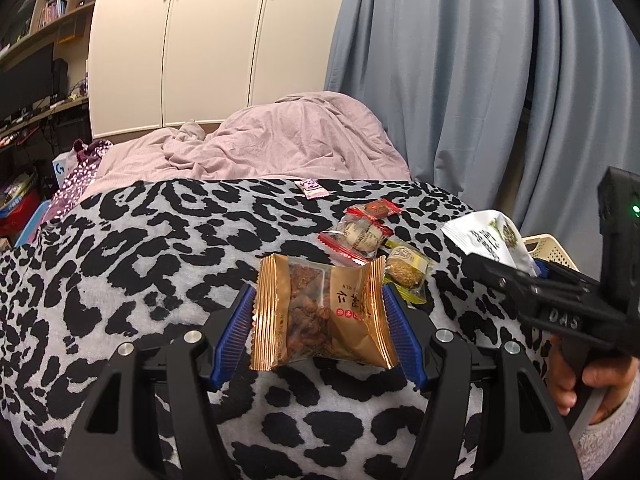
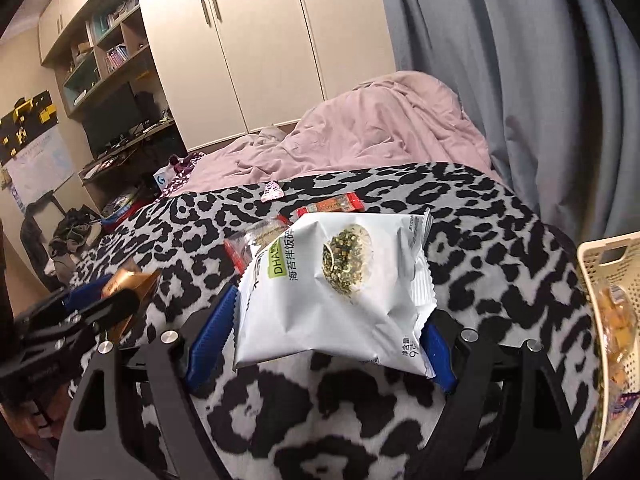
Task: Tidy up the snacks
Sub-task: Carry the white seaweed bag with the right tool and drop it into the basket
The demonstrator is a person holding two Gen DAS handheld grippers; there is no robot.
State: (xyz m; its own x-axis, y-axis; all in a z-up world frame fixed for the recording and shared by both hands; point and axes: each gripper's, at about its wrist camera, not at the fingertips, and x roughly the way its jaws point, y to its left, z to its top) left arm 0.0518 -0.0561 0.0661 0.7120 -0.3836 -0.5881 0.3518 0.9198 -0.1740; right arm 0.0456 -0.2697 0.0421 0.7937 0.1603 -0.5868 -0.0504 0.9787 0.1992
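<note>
My left gripper (image 1: 318,294) is shut on a gold snack packet (image 1: 320,312), its blue pads (image 1: 236,328) pressing the crimped side edges, just above the leopard-print blanket (image 1: 140,264). In the right wrist view my right gripper (image 2: 332,308) is shut on a white seaweed packet (image 2: 340,288), held clear of the blanket. The white packet (image 1: 486,236) and the right gripper (image 1: 520,280) also show at the right edge of the left wrist view. Loose on the blanket lie red-wrapped snacks (image 1: 358,236), a yellow-wrapped one (image 1: 406,270) and a small pink packet (image 1: 312,189).
A cream plastic basket (image 2: 596,264) stands at the right with an orange snack pack (image 2: 616,312) inside. A pink duvet (image 1: 280,140) is heaped behind the blanket, and a grey curtain (image 1: 460,80) hangs to the right. A person's hand (image 1: 576,376) grips the right tool.
</note>
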